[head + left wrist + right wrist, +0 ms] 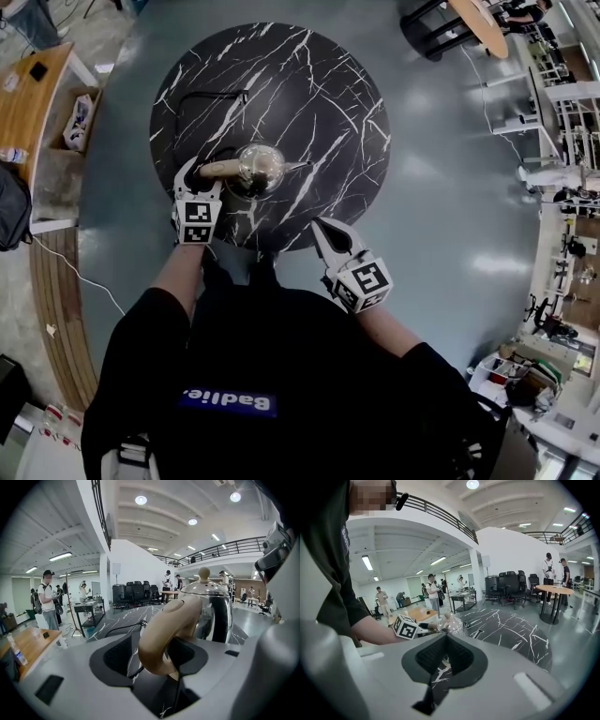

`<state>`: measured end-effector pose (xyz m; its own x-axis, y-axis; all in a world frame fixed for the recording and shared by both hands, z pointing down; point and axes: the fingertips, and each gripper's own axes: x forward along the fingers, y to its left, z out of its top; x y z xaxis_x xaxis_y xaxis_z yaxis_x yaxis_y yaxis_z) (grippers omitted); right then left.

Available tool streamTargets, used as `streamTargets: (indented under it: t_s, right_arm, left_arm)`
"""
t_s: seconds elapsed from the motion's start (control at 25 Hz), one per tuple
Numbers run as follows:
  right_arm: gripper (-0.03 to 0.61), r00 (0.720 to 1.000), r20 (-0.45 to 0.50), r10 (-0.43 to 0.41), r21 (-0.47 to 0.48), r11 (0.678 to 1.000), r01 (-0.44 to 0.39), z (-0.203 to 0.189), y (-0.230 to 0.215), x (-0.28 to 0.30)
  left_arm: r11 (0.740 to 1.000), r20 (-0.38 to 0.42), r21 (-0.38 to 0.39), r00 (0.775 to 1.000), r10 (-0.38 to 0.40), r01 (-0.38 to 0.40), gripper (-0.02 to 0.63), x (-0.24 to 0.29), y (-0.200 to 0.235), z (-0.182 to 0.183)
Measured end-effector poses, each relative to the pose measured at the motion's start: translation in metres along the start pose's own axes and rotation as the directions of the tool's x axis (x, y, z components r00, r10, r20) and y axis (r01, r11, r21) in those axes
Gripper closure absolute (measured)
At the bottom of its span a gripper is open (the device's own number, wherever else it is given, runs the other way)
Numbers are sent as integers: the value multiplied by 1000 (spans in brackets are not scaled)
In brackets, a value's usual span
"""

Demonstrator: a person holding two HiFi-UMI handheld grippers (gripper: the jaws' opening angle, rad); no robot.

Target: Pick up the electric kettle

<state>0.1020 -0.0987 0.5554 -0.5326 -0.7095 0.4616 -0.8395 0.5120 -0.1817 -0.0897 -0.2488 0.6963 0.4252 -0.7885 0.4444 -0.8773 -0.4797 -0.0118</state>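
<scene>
Shirt (pixel 228 403) print reads "Badlie". Kettle (pixel 260 169) stands near the front edge of the worktop (pixel 319 84), its handle (pixel 161 634) clamped in the left hand-held gripper (pixel 202 180). Right hand-held gripper (pixel 323 230) is clenched and empty at the rim, open floor (pixel 450 206) beside it.

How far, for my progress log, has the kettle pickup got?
Done: the left hand-held gripper is at the electric kettle, its jaws closed against the tan handle. In hand: that grasp. Left: the lift, since the kettle seems to rest on the marble table. The right hand-held gripper is shut and empty at the table's edge.
</scene>
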Motion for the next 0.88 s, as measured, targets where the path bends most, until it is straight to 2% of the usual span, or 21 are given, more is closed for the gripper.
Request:
streamTargets:
  t_s: [0.12, 0.48, 0.64, 0.88]
  right_arm:
    - [575, 1000, 3, -4, 5, 1000, 4, 1, 1, 1]
    - [576, 1000, -8, 16, 1, 1000, -16, -4, 0, 4]
    - [576, 1000, -11, 28, -6, 1000, -28, -7, -1, 6]
    - [576, 1000, -19, 22, 10, 1000, -21, -8, -3, 7]
  left_arm:
    - [1000, 6, 5, 1000, 13, -13, 397, 8, 3, 0]
    - [998, 3, -44, 999, 44, -44, 399, 25, 9, -4]
    - [998, -12, -32, 999, 45, -45, 399, 33, 11, -9]
    - [998, 0, -55, 999, 39, -39, 400, 42, 14, -4]
